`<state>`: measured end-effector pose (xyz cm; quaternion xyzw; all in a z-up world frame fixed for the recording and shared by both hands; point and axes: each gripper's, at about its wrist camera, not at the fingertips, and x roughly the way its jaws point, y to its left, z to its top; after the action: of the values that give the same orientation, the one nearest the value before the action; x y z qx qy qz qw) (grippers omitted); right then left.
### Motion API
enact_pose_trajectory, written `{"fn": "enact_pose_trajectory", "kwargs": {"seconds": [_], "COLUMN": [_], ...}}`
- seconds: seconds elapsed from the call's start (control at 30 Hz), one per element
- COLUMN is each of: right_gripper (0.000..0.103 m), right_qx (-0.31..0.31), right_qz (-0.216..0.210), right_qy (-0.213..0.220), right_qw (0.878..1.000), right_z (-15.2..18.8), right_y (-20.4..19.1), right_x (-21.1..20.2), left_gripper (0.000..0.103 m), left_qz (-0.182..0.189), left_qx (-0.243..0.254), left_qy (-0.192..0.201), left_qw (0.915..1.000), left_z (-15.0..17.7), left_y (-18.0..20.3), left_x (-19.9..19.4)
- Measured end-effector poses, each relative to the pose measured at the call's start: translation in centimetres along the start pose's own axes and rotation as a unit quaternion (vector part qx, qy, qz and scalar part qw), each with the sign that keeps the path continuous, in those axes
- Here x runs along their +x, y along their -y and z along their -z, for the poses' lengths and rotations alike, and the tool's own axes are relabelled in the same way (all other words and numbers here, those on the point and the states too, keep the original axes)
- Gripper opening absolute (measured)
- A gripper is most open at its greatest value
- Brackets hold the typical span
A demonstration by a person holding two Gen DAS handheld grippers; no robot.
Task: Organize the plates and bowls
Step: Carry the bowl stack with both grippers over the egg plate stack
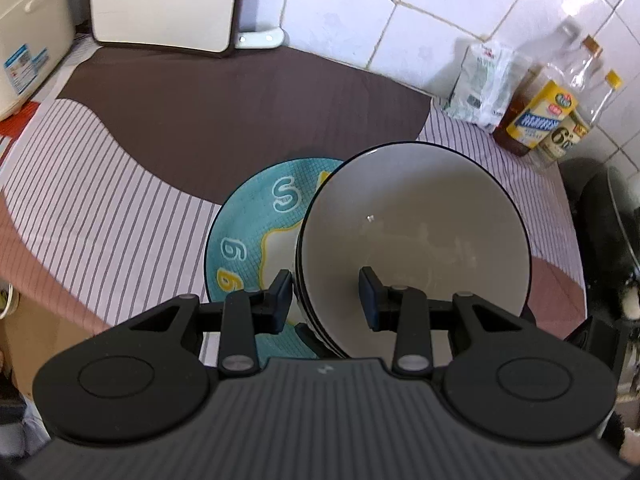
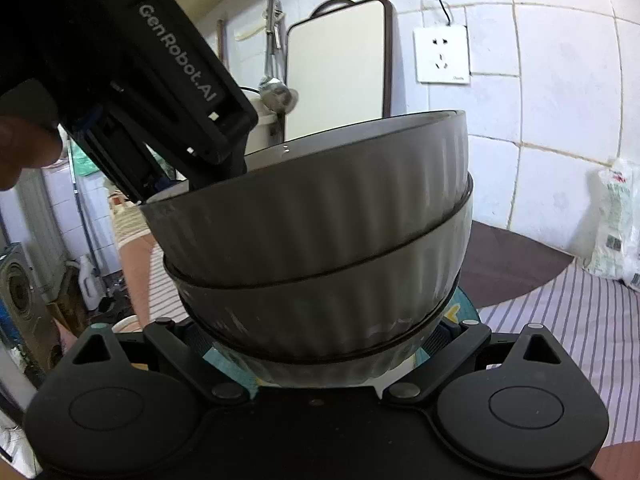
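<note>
The left tongs [image 1: 326, 300] straddle the near rim of the top bowl [image 1: 412, 232], one finger outside the wall and one inside; a gap shows between the inner pad and the wall, so the jaws stand spread around the rim rather than pinching it. The right wrist view shows why: the bowl sits nested as the top of a stack of bowls [image 2: 320, 264], slightly tilted, so the hold appears meant to seat it or let it go. The stack stands on a blue plate [image 1: 256, 216] directly ahead of both tongs, apparently so the dishes form one pile on the striped cloth [image 1: 100, 184] covering the bench. The right tongs [image 2: 320, 344] sit low against the foot of the stack, fingers spread wide to either side; whether they touch the bottom bowl or the plate cannot be told, as the stack hides the tips. Judged placement: steadying the pile from below. Bottles [image 1: 540, 116] and a bag [image 1: 480, 80] stand well beyond, right of the left tongs, against the tiled wall.
</note>
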<state>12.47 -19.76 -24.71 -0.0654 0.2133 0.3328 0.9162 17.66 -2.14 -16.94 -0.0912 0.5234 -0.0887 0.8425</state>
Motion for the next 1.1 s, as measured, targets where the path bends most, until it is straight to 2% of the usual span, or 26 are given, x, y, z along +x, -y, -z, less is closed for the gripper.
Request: {"fn": "enact_pose_trajectory", "kwargs": {"seconds": [0.33, 0.7, 0.83, 0.9, 0.93, 1.03, 1.1], "right_gripper": [0.100, 0.100, 0.100, 0.099, 0.100, 0.099, 0.099], "right_qx": [0.020, 0.022, -0.006, 0.009, 0.027, 0.001, 0.020], "right_qz": [0.040, 0.054, 0.057, 0.055, 0.051, 0.054, 0.055], "right_qy": [-0.021, -0.051, -0.062, -0.067, -0.064, -0.068, -0.078], "right_qw": [0.999, 0.997, 0.996, 0.996, 0.996, 0.996, 0.995], "right_z": [0.7, 0.6, 0.6, 0.2, 0.2, 0.2, 0.0], "right_y": [-0.5, -1.3, -1.5, -1.4, -1.2, -1.7, -1.6], "right_x": [1.5, 2.9, 3.4, 4.3, 4.3, 4.6, 4.7], "left_gripper": [0.034, 0.034, 0.032, 0.032, 0.032, 0.030, 0.029], "left_qz": [0.024, 0.017, 0.014, 0.008, 0.004, 0.007, 0.008], "left_qx": [0.041, 0.051, 0.067, 0.087, 0.088, 0.074, 0.067], "left_qy": [-0.032, -0.047, -0.038, -0.029, -0.033, -0.034, -0.034], "left_qw": [0.9984, 0.9975, 0.9969, 0.9957, 0.9956, 0.9966, 0.9971], "left_z": [-1.6, -1.8, -1.5, -1.4, -1.4, -1.5, -1.4], "left_y": [-0.1, -1.5, -1.4, -1.0, -0.9, -1.2, -1.5], "left_x": [2.4, 3.5, 3.4, 3.2, 3.3, 3.1, 3.1]}}
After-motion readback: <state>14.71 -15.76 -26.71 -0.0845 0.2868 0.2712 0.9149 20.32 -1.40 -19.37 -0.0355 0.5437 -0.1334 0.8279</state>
